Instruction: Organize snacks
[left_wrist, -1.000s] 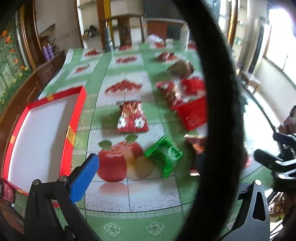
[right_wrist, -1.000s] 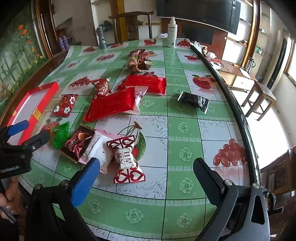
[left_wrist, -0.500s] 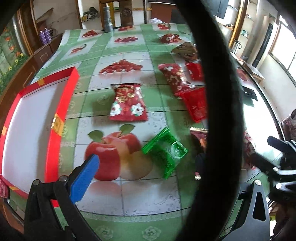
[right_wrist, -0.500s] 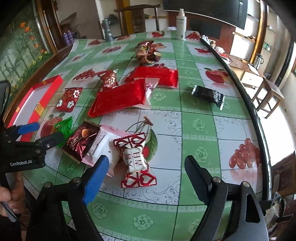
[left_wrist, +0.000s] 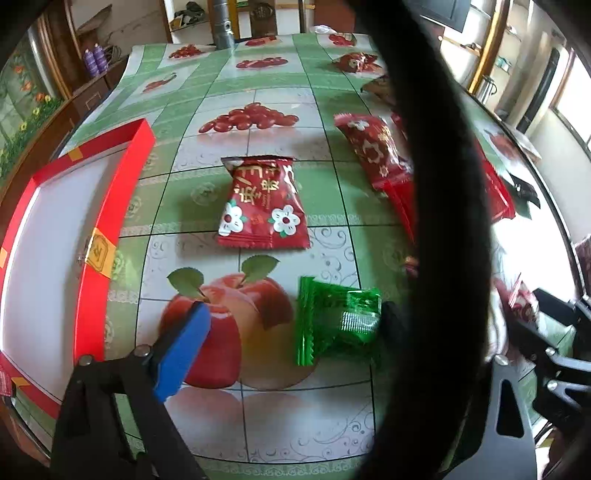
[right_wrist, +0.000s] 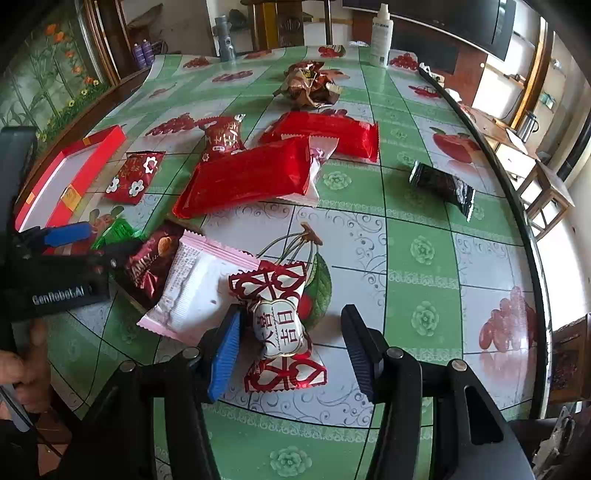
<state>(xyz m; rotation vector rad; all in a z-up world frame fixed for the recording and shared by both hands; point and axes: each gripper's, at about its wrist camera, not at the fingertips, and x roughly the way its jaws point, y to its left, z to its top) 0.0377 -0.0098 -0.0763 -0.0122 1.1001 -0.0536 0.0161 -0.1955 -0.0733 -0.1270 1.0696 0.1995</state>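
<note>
Right gripper (right_wrist: 291, 354): jaws just closing around red-and-white twist-wrapped candy (right_wrist: 280, 332), not yet clamped; candy flat on bench (right_wrist: 421, 254). Left gripper (left_wrist: 291, 332): wide, just narrowing, lowered over green foil packet (left_wrist: 336, 321). Red-rimmed tray (left_wrist: 122, 192) at nine o'clock.

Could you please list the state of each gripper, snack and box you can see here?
Left gripper: open, jaws just closing a little, green packet between them.
Right gripper: open, jaws just closing, straddling the candy.
Green packet: flat on the table, sealed, not gripped.
Red-and-white candy: lying flat, wrapped, not yet pinched.
Pink packet: sealed, lying beside the candy.
Red box: open-topped, no snacks visible inside.
Black packet: sealed, lying apart.
</note>
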